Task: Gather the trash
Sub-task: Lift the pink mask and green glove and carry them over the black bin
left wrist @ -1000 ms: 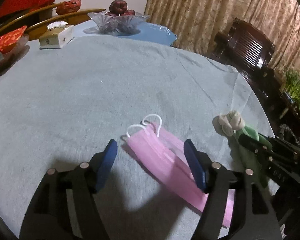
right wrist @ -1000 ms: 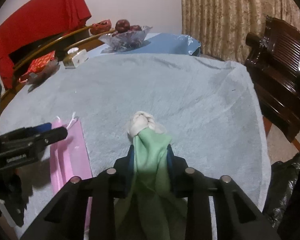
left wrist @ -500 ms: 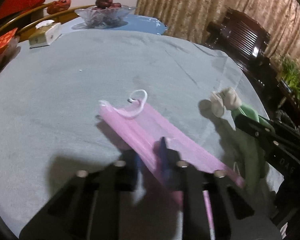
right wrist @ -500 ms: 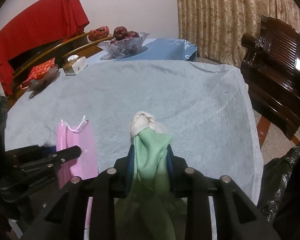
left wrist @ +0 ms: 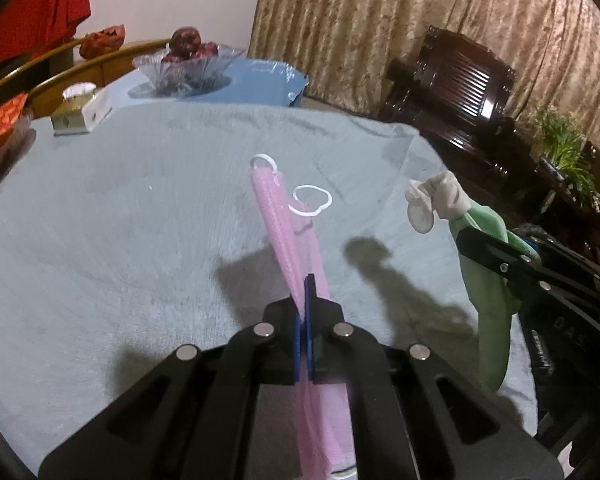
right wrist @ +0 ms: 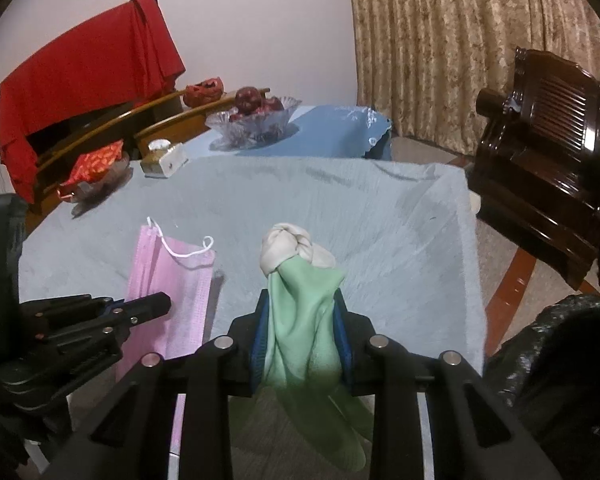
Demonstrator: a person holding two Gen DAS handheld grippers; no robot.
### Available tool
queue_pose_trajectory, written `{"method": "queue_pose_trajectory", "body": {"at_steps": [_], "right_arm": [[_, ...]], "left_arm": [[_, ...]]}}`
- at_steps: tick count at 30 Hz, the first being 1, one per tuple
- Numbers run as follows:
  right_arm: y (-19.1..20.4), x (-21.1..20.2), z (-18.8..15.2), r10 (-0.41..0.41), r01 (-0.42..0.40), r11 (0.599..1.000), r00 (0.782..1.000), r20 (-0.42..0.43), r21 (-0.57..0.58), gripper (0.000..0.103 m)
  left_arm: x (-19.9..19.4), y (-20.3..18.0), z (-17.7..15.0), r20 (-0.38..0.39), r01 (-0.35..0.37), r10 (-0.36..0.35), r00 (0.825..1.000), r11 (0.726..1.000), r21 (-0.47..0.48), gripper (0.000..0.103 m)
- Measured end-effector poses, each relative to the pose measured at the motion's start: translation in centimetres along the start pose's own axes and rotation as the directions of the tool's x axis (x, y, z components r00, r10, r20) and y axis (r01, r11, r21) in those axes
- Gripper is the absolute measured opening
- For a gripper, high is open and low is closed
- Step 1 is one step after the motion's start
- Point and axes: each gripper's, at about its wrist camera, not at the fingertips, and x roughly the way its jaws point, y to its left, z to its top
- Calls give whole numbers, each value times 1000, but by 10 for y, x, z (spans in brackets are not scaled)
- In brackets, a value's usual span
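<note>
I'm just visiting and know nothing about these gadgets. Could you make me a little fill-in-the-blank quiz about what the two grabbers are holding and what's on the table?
1. The left gripper is shut on a face mask whose colour is ____.
2. The right gripper pinches a ____ glove with a whitish knot at its tip.
3. The glass bowl at the far end holds dark red ____.
4. The tablecloth is pale ____.

Missing words: pink; green; fruit; blue

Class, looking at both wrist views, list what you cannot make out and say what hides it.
- pink mask: lower end, left wrist view; left gripper covers it.
- green glove: its fingers, right wrist view; behind right gripper.
- black bag: right wrist view; cut by the edge, opening unseen.
- tissue box: print too small.
</note>
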Motion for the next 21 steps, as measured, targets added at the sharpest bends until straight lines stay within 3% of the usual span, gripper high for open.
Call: {"method": "queue_pose_trajectory", "body": {"at_steps": [21], "right_arm": [[-17, -109, 7, -21, 17, 999, 991, 136, 32, 29]], "left_arm": [[-79, -72, 8, 116, 59, -66, 991, 996, 63, 1]]}}
